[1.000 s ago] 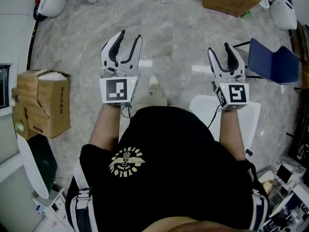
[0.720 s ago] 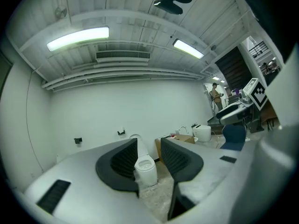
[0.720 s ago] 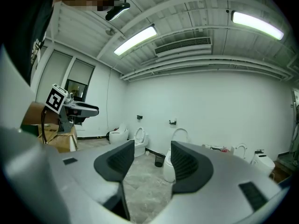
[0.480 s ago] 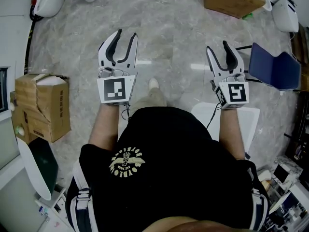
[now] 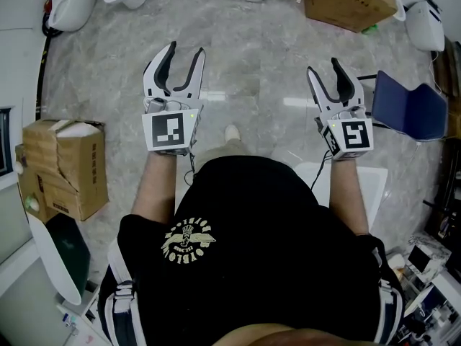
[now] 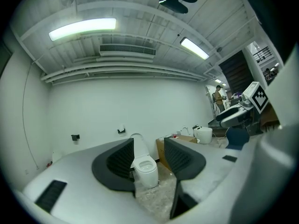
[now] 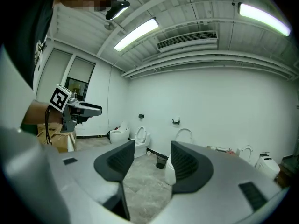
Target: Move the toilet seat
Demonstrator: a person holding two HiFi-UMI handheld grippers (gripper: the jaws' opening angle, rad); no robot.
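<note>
I hold both grippers out level in front of me over a marble floor. My left gripper (image 5: 186,49) is open; its jaws have just been opening and nothing is between them. In the left gripper view a white toilet (image 6: 145,169) with its lid raised stands against the far wall, framed between the jaws of the left gripper (image 6: 149,140). My right gripper (image 5: 323,67) is open and empty too. Past the right gripper (image 7: 152,144) more toilets (image 7: 139,140) line the wall, and all are still some way off.
Toilets (image 5: 72,2) stand along the top edge of the head view. One cardboard box (image 5: 347,0) lies ahead on the right and another (image 5: 65,166) on my left. A blue chair (image 5: 407,105) is at the right. A black bin (image 7: 161,161) stands by the wall.
Both grippers and I have moved forward across the floor; the left box and the chair have slid back in the picture. The left jaws stand wider apart than before.
</note>
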